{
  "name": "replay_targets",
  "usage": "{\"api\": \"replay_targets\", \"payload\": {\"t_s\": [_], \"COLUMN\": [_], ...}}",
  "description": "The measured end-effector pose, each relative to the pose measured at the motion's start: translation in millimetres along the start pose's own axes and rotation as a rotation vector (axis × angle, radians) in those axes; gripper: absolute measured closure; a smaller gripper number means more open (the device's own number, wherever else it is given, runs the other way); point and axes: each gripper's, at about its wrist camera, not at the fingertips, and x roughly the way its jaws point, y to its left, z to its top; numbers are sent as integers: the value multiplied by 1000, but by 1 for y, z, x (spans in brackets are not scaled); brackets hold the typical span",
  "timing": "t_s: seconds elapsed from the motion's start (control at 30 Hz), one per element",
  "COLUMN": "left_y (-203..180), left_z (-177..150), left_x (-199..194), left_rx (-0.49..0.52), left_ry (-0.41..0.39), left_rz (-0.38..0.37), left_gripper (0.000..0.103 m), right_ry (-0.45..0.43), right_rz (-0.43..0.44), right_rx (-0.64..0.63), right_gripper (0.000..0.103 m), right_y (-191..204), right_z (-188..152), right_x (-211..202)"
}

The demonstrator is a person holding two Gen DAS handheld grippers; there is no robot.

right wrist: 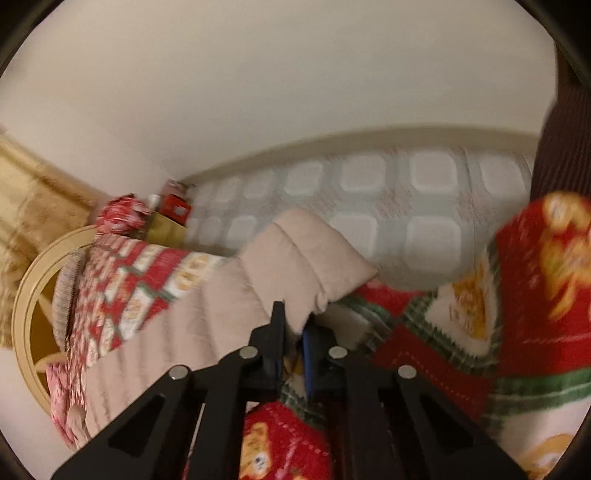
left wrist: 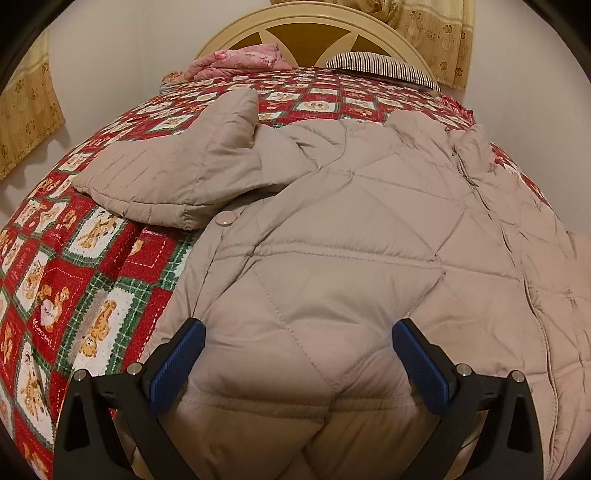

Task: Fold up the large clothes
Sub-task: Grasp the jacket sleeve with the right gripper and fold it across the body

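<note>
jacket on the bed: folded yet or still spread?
Mostly spread: quilted jacket lies flat on the bedspread; only one sleeve is bent.

Cream arched headboard (left wrist: 314, 22) against pale wall (left wrist: 122, 48); gold floral curtains (left wrist: 436, 40); tiled floor (right wrist: 369, 192).

Blur and cut-offs

The right wrist view is smeared: the bedspread (right wrist: 461, 332) prints are unreadable. The jacket (left wrist: 351, 258) runs past the left wrist view's near and right edges.
</note>
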Motion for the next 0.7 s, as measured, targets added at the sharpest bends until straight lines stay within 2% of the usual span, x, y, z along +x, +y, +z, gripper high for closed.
{"api": "replay_targets", "payload": {"t_s": [0.2, 0.37, 0.47, 0.5, 0.6, 0.7], "left_y": [0, 12, 25, 34, 53, 71], "left_z": [1, 1, -1, -3, -8, -16], "left_x": [1, -11, -34, -48, -73, -82], "left_rx": [4, -21, -52, -73, -106, -149], "left_ry": [11, -8, -74, -132, -240, -307], "left_rz": [-11, -83, -116, -105, -59, -9], "left_gripper": [1, 1, 1, 1, 1, 1], "right_ry": [-110, -145, -109, -99, -61, 22], "right_rz": [141, 296, 404, 429, 513, 597], "right_rx": [-217, -443, -559, -600, -716, -827], "right_gripper": [93, 93, 93, 93, 93, 93], "right_y": [70, 157, 202, 213, 250, 284], "right_z": [-3, -39, -78, -92, -142, -202], "right_x": [-71, -132, -158, -164, -173, -164]}}
